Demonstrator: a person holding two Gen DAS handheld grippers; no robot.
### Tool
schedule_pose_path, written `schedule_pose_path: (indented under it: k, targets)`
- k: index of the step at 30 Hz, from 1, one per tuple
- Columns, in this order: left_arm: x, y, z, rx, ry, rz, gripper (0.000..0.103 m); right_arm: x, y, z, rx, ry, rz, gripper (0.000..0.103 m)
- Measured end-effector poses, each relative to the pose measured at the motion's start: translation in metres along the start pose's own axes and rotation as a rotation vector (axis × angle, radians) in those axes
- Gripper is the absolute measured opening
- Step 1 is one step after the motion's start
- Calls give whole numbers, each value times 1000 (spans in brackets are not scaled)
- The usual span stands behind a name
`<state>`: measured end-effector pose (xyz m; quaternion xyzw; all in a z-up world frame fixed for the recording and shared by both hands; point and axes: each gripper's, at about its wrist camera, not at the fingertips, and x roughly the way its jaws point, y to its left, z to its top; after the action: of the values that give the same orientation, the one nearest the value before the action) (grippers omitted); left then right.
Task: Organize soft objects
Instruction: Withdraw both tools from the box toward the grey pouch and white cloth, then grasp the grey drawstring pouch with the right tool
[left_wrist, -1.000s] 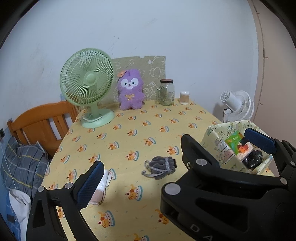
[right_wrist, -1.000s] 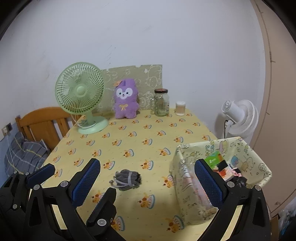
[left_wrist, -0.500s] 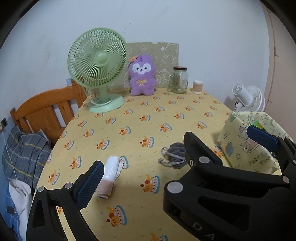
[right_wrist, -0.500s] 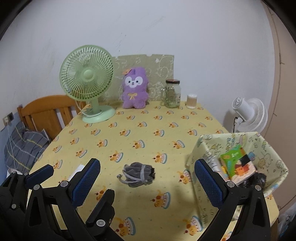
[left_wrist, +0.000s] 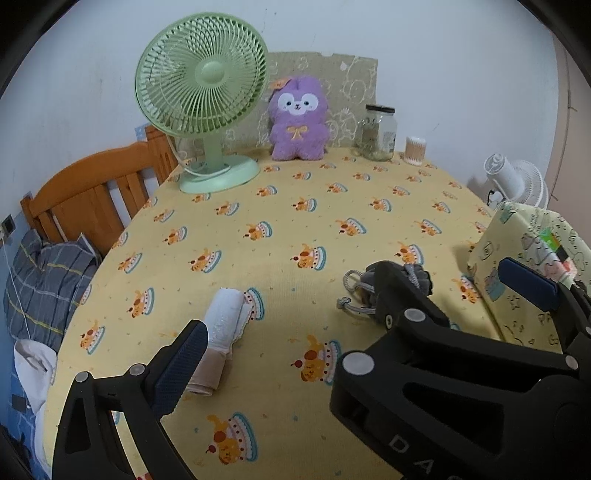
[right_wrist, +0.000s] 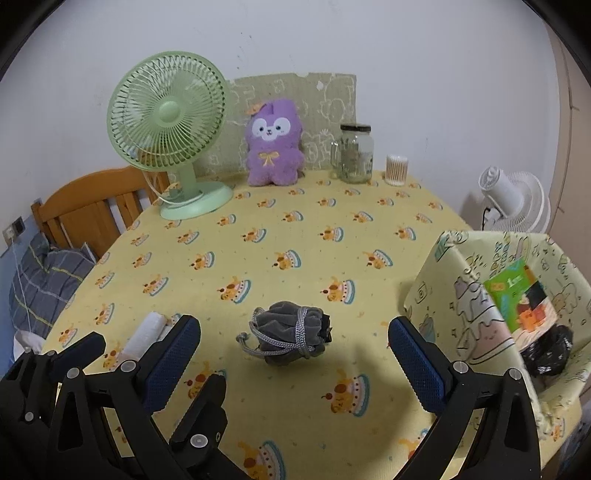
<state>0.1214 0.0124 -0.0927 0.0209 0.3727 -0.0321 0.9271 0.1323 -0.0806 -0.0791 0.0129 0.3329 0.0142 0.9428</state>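
Observation:
A grey drawstring pouch (right_wrist: 291, 338) lies on the yellow tablecloth, in front of and between the fingers of my open, empty right gripper (right_wrist: 293, 363). In the left wrist view the pouch (left_wrist: 369, 291) is partly hidden behind the right gripper's arm. A rolled white and beige cloth (left_wrist: 219, 332) lies by the left finger of my open, empty left gripper (left_wrist: 354, 321); it also shows in the right wrist view (right_wrist: 146, 334). A patterned fabric bin (right_wrist: 465, 295) at the right holds a green box (right_wrist: 517, 295) and a black item (right_wrist: 550, 350). A purple plush (right_wrist: 273, 142) sits at the back.
A green desk fan (right_wrist: 170, 136), a glass jar (right_wrist: 354, 153) and a cotton-swab tub (right_wrist: 396, 169) stand along the back wall. A wooden bed frame (right_wrist: 92, 210) with grey bedding is left of the table. A white floor fan (right_wrist: 513, 199) stands at the right.
Both grippers have moved forward and down toward the table. The pouch and the rolled cloth now appear closer and larger. Nothing was grasped.

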Motion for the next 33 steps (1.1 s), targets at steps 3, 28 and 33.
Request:
schedule_pose_path:
  k: [3,28,33]
  targets:
    - [9,0,2,-4,20,2,101,10,-2,1,8,18,0,103]
    - [54,1,4,-25,141,-7,100,70,-3,-1,-5,218,25,62]
    - [42,0,4,-23,104,0,100,58,-4,-1,-1,194,24,59]
